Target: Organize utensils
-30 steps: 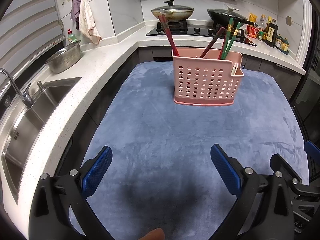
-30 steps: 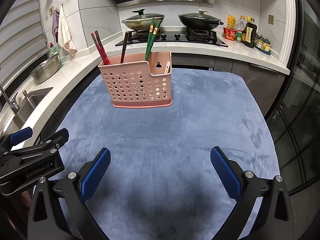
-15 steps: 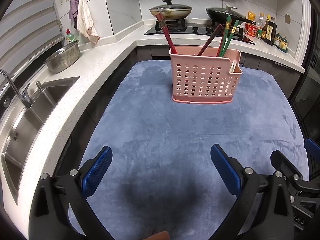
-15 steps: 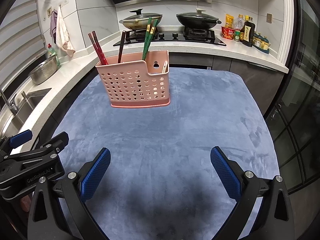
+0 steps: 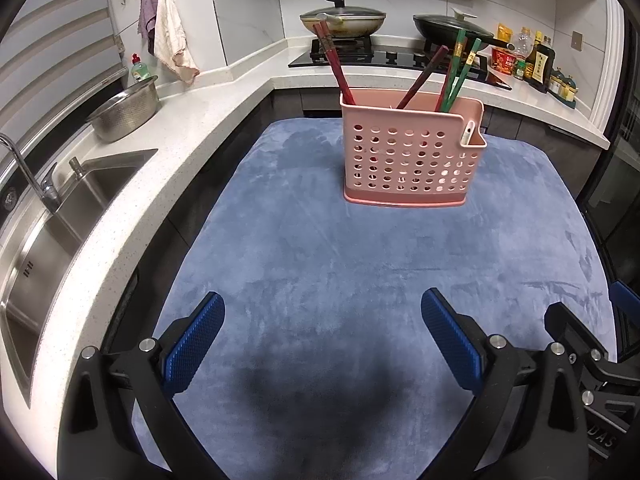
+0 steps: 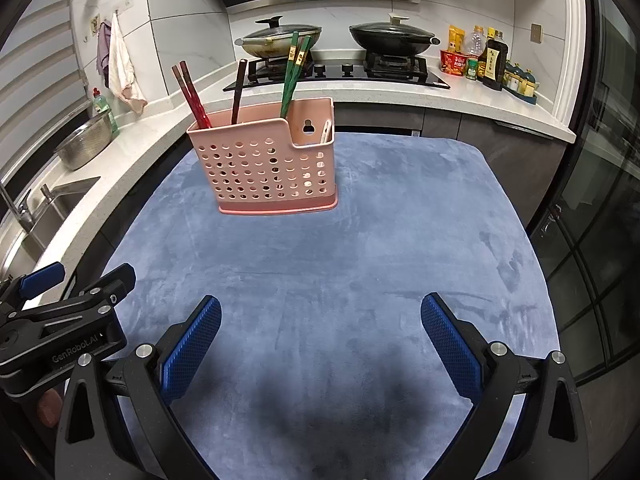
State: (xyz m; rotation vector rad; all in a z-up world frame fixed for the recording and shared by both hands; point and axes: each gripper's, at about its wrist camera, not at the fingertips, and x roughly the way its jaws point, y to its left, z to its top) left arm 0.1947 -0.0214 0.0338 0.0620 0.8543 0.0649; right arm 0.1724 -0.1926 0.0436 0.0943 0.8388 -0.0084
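Observation:
A pink perforated utensil holder stands upright at the far middle of the blue mat. Red chopsticks, a dark brown chopstick and green chopsticks stick out of it. A white utensil tip shows in its small side pocket. My left gripper hangs open over the near part of the mat, holding nothing. My right gripper is open and empty too, to the right of the left one.
A white counter with a steel sink, tap and colander runs along the left. A hob with two lidded pans and sauce bottles lines the back. A glass door stands on the right.
Both views have shifted slightly, so the holder sits a little differently in frame. Both grippers stay open and empty.

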